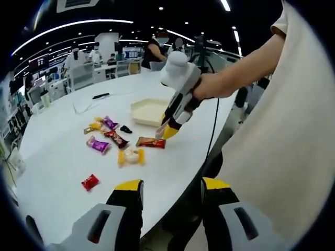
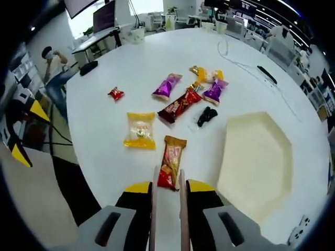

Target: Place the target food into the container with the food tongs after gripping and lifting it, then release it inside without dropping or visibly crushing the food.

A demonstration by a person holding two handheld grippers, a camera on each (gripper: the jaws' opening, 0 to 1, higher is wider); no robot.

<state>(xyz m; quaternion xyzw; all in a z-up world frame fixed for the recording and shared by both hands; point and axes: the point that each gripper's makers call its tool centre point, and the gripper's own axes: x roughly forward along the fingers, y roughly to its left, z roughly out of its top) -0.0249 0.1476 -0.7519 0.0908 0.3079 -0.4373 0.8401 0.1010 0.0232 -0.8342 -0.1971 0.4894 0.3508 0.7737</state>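
An orange-and-red snack packet [image 2: 170, 161] lies on the white table [image 2: 131, 63] right in front of my right gripper [image 2: 170, 187], which is shut on the metal food tongs [image 2: 155, 183]. The tong blades stand slightly apart on either side of the packet's near end. The cream hexagonal container [image 2: 256, 157] sits just to the right of the packet and holds nothing. In the left gripper view, a hand holds the right gripper [image 1: 168, 129] tilted down over the packet [image 1: 151, 141], next to the container [image 1: 146, 111]. My left gripper [image 1: 171, 185] is open, off the table's edge.
Other wrapped snacks lie scattered: a yellow packet [image 2: 140, 130], a dark red bar [image 2: 180, 104], two purple packets [image 2: 167, 86], a small red candy [image 2: 115, 93] and a black object [image 2: 207, 116]. The left gripper [image 2: 29, 130] hangs beyond the table edge. A person's torso [image 1: 282, 130] stands close by.
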